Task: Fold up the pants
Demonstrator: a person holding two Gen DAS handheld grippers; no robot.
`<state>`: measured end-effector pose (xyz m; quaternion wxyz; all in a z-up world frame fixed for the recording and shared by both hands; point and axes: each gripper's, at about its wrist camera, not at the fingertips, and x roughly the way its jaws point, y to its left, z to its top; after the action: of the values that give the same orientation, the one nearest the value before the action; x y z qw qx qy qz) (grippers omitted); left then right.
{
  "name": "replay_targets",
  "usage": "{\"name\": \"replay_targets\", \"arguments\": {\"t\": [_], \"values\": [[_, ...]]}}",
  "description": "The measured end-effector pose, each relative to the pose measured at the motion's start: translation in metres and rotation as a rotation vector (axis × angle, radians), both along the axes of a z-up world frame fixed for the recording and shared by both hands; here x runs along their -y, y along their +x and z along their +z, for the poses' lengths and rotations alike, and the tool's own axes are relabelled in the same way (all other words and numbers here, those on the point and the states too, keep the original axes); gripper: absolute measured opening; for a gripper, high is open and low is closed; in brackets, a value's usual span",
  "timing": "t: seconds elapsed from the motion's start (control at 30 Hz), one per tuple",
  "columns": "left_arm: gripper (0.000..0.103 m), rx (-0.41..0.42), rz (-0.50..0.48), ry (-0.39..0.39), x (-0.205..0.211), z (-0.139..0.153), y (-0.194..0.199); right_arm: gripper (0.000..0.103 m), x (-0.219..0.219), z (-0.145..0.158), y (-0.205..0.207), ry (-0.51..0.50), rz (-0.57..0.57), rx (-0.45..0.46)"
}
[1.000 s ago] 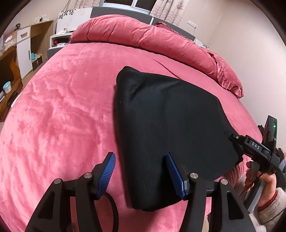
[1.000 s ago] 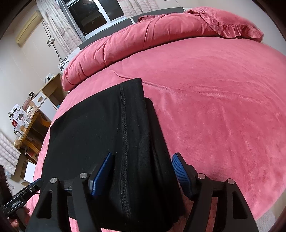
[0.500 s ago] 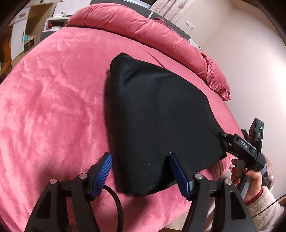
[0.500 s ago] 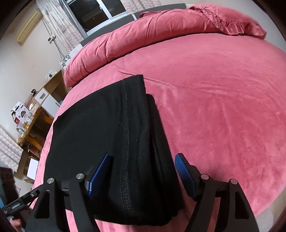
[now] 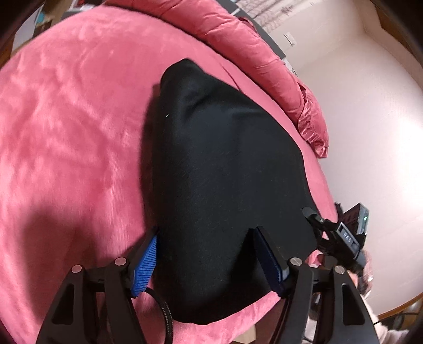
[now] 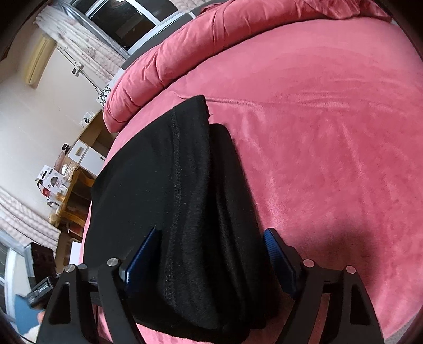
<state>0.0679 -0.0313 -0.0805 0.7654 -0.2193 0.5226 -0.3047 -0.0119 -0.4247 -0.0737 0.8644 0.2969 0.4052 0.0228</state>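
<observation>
The black pants [image 5: 227,185] lie folded into a compact stack on the pink bed [image 5: 68,137], near its front edge; the stack's near end reaches almost to that edge, and its far end points toward the rolled pink bedding [image 5: 238,42] along the bed's far edge; in the right wrist view the pants [image 6: 169,201] show a stitched seam running lengthwise, with an upper layer lying over a lower layer that protrudes on the side toward the middle of the bed. My left gripper [image 5: 208,260] stands with its fingers spread wide, having just been opening; the stack's near left corner lies between the blue pads [image 5: 144,264], which do not press on the cloth, though one pad sits just beside the stack's edge. My right gripper [image 6: 210,260] has its fingers likewise parted, having just been opening; the stack's near right corner lies between them, and the pads stand apart from the fabric on both sides. From the left wrist view the right gripper [image 5: 335,238] appears beyond the stack's right corner, held in a hand [image 5: 366,275]. A wooden shelf unit [image 6: 71,190] stands against the wall beyond the bed's left edge; a window [image 6: 134,18] with curtains is above it.
</observation>
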Motion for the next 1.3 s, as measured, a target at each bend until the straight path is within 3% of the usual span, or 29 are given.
{"name": "replay_targets", "arguments": {"t": [0.07, 0.23, 0.4, 0.53, 0.6, 0.77, 0.87, 1.1, 1.3], "values": [[0.078, -0.029, 0.027, -0.024, -0.003, -0.007, 0.0, 0.082, -0.001, -0.001, 0.001, 0.008, 0.004, -0.003], [0.075, -0.055, 0.019, -0.022, 0.003, 0.002, 0.003, 0.082, 0.004, -0.006, 0.004, 0.069, 0.009, -0.013], [0.075, -0.051, 0.001, 0.01, 0.017, 0.004, 0.013, 0.082, -0.002, -0.004, 0.01, 0.048, 0.05, 0.001], [0.075, -0.079, 0.0, -0.017, 0.021, -0.006, 0.017, 0.082, -0.007, -0.007, 0.015, 0.034, 0.056, 0.017], [0.07, -0.05, -0.013, 0.0, 0.025, -0.003, 0.014, 0.079, -0.008, -0.008, 0.015, 0.029, 0.053, 0.033], [0.049, 0.06, -0.045, 0.054, 0.031, 0.012, 0.002, 0.058, -0.008, -0.006, 0.007, 0.047, 0.066, 0.089], [0.043, 0.108, -0.039, 0.063, 0.031, 0.018, -0.004, 0.053, -0.011, -0.002, 0.006, 0.029, 0.073, 0.105], [0.038, 0.245, -0.043, 0.129, 0.022, 0.04, -0.027, 0.046, -0.031, 0.017, 0.001, -0.032, 0.1, 0.149], [0.037, 0.277, 0.041, 0.132, -0.013, 0.057, -0.026, 0.045, -0.067, 0.035, 0.02, -0.056, 0.164, 0.186]]}}
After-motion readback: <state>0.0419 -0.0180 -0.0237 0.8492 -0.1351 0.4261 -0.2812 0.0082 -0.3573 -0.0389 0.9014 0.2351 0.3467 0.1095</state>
